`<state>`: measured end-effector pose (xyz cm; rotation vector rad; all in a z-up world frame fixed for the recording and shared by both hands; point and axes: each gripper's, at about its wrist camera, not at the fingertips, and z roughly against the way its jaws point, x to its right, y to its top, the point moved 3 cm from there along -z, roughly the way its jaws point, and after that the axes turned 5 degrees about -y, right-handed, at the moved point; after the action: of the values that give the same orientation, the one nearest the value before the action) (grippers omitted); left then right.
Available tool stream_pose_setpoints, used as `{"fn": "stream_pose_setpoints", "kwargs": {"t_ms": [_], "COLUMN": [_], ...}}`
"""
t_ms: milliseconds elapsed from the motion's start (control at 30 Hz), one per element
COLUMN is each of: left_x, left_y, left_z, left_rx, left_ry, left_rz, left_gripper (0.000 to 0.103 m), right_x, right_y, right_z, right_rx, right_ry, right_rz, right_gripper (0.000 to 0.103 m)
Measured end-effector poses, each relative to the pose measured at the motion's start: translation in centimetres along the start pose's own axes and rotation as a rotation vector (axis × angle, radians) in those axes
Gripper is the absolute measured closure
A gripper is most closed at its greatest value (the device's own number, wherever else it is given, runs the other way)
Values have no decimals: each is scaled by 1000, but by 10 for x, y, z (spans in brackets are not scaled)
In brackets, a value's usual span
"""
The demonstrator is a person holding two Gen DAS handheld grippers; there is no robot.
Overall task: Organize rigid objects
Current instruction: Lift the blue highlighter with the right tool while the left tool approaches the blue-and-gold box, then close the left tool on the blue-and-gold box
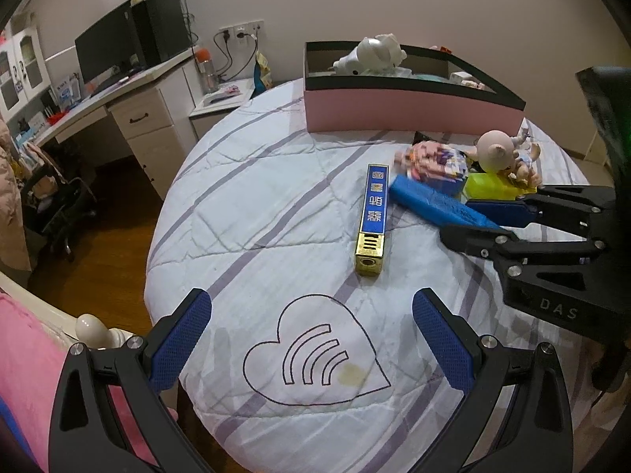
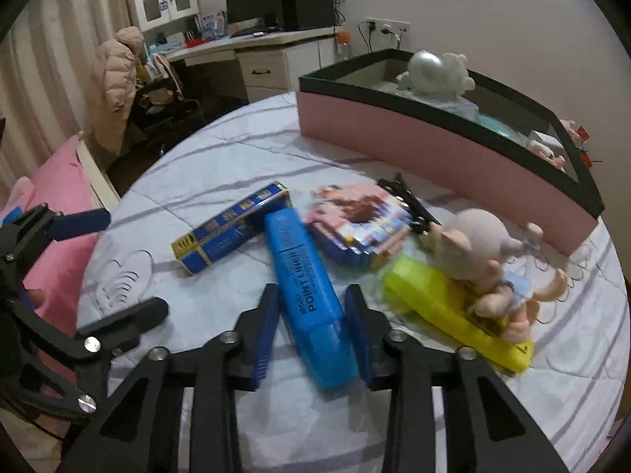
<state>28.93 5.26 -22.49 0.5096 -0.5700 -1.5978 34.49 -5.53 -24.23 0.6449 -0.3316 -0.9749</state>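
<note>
A long blue box (image 2: 307, 283) marked "POINT LINER" lies on the white quilted bed (image 2: 221, 157). My right gripper (image 2: 312, 287) is shut on its near end, a finger on each side; the left wrist view shows the same grip (image 1: 459, 218) on the blue box (image 1: 430, 199). Left of it lies a blue and gold box (image 1: 372, 213). Behind are a pink patterned pack (image 2: 359, 224), a yellow-green box (image 2: 445, 303) and a pig figurine (image 2: 481, 244) resting on it. My left gripper (image 1: 311, 295) hangs open over the heart print, holding nothing.
A pink storage box with a black rim (image 1: 394, 106) stands at the back of the bed, holding a white plush toy (image 1: 374, 55) and small items. A black clip (image 2: 410, 197) lies near it. Left of the bed are a desk (image 1: 130, 90), a chair and wooden floor.
</note>
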Motion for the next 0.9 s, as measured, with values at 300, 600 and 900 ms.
{"fn": "stream_pose_setpoints", "kwargs": {"t_ms": [300, 600, 900], "left_x": [13, 26, 32], "left_y": [19, 40, 48], "left_z": [-16, -47, -53], "left_rx": [-3, -30, -8], "left_ry": [-40, -36, -115], "left_rz": [-1, -40, -69], "left_gripper": [0, 12, 61], "right_x": [33, 60, 63], "right_y": [-43, -49, -41], "right_z": [34, 39, 31], "right_rx": [17, 28, 39], "right_ry": [-108, -178, -149], "right_rz": [-177, -268, -268], "right_gripper": [75, 75, 73]}}
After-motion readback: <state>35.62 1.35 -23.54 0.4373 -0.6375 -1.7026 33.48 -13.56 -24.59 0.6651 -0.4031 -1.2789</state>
